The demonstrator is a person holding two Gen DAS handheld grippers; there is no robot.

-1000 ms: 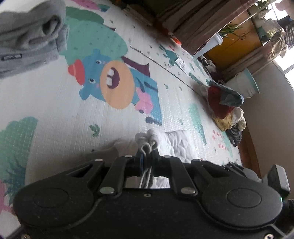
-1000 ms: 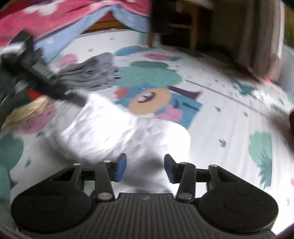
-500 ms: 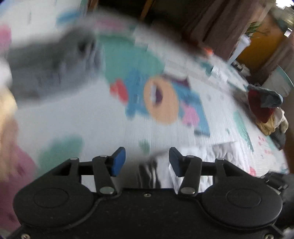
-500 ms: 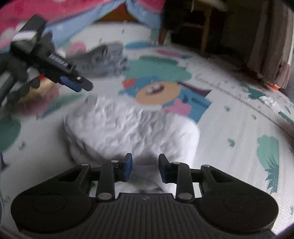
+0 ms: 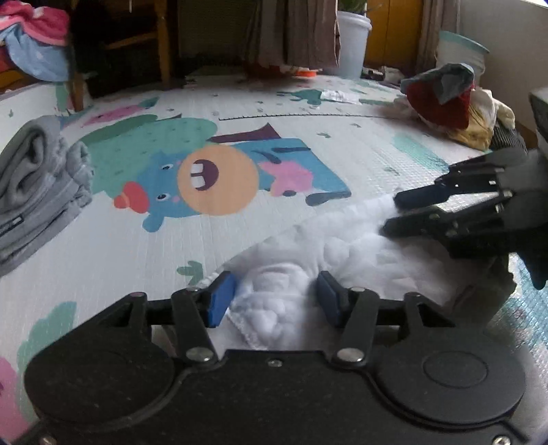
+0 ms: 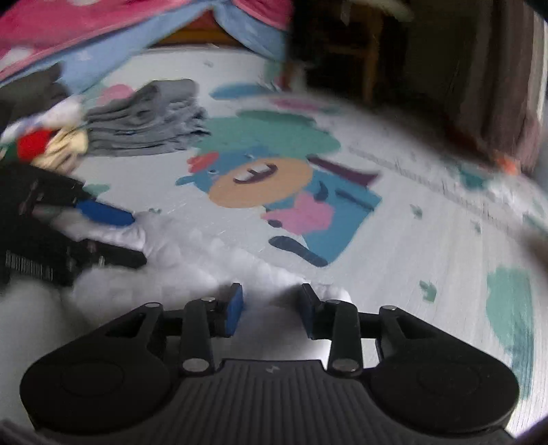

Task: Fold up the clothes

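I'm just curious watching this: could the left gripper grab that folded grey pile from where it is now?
Probably not without moving. The left gripper sits open over the white garment, while the grey pile lies off to its left across bare mat. Nothing blocks the way, though.

Cartoon play mat [image 5: 239, 102], brown curtains [image 5: 294, 30]
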